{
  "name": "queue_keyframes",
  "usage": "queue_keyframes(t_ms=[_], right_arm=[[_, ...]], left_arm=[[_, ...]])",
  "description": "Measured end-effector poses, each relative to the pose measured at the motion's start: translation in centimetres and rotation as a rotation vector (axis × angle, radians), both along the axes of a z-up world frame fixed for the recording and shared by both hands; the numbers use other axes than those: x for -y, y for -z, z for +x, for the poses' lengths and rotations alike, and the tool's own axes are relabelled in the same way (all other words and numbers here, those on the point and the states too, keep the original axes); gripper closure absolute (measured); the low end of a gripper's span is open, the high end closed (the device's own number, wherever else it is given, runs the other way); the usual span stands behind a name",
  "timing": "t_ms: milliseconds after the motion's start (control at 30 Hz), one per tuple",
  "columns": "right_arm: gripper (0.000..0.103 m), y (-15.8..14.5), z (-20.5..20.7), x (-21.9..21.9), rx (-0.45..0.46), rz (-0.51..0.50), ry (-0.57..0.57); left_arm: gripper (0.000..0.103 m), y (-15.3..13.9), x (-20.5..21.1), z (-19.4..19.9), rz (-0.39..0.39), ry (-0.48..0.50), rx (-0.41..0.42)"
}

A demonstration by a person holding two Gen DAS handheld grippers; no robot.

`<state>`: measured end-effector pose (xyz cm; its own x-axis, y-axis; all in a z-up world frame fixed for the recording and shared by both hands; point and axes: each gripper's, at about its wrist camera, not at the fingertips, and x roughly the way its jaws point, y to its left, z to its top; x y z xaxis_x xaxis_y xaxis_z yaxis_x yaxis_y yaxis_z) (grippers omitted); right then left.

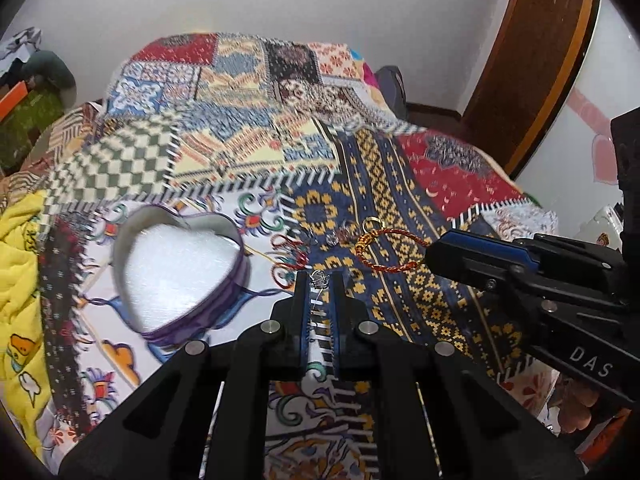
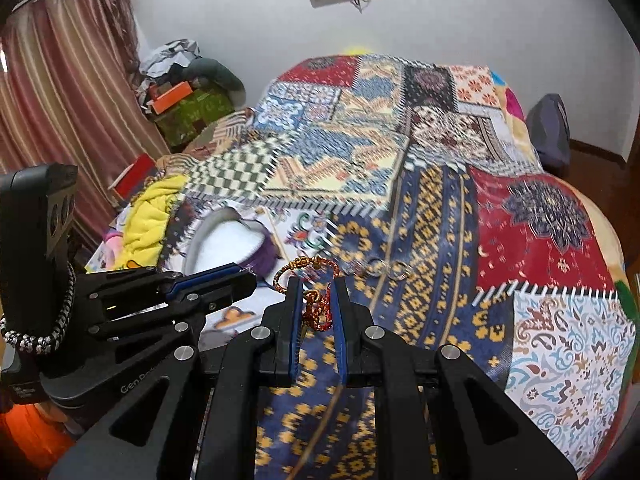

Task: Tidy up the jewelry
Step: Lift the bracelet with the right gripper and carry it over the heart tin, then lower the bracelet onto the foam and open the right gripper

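A heart-shaped tin (image 1: 176, 268) with white lining stands open on the patchwork bedspread; it also shows in the right wrist view (image 2: 228, 244). My left gripper (image 1: 320, 280) is shut on a small silver jewel (image 1: 320, 279), just right of the tin. My right gripper (image 2: 314, 286) is shut on a red-and-gold cord bracelet (image 2: 306, 270), whose loop sticks out past the fingertips; the bracelet shows in the left wrist view (image 1: 386, 248) too. A gold ring (image 1: 373, 223) and small silver pieces (image 1: 334, 238) lie on the blue-and-yellow patch, also seen from the right (image 2: 382, 268).
The patchwork bedspread (image 1: 248, 120) covers the whole bed. A yellow cloth (image 1: 20, 264) lies at the left edge. Boxes and clutter (image 2: 188, 108) stand by a striped curtain (image 2: 68, 112). A wooden door (image 1: 536, 72) is at the right.
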<state>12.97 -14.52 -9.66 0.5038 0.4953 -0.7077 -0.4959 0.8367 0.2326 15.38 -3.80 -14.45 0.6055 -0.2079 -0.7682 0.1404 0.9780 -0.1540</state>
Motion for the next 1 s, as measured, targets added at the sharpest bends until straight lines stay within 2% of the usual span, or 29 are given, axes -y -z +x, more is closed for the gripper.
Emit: queue_keyframes(t_ms=[267,533,833,1000], right_arm=[[0.09,-1.6,-0.4,-2.7,0.041,0.015,-0.039],[0.09,-1.8,-0.2,-5.5,0.05,0.027,-0.083],[0.09,-0.4,0.7,-9.2,0.028,0.01,-0.149],[0.09,1.6,1.9,-11.0,-0.017,-0.02,-0.185]], left_arm=[[0.096,-2.6,-2.9,-1.5,-0.007,-0.057,0.066],[0.096,-4.4,-6.8,-2.6,-0.001,-0.128,0.116],[0.096,-4.6,-10.0,-2.8,0.008,-0.174,0.137],[0.096,-4.0,-11.1,-2.1,-0.004,-0.186,0.129]])
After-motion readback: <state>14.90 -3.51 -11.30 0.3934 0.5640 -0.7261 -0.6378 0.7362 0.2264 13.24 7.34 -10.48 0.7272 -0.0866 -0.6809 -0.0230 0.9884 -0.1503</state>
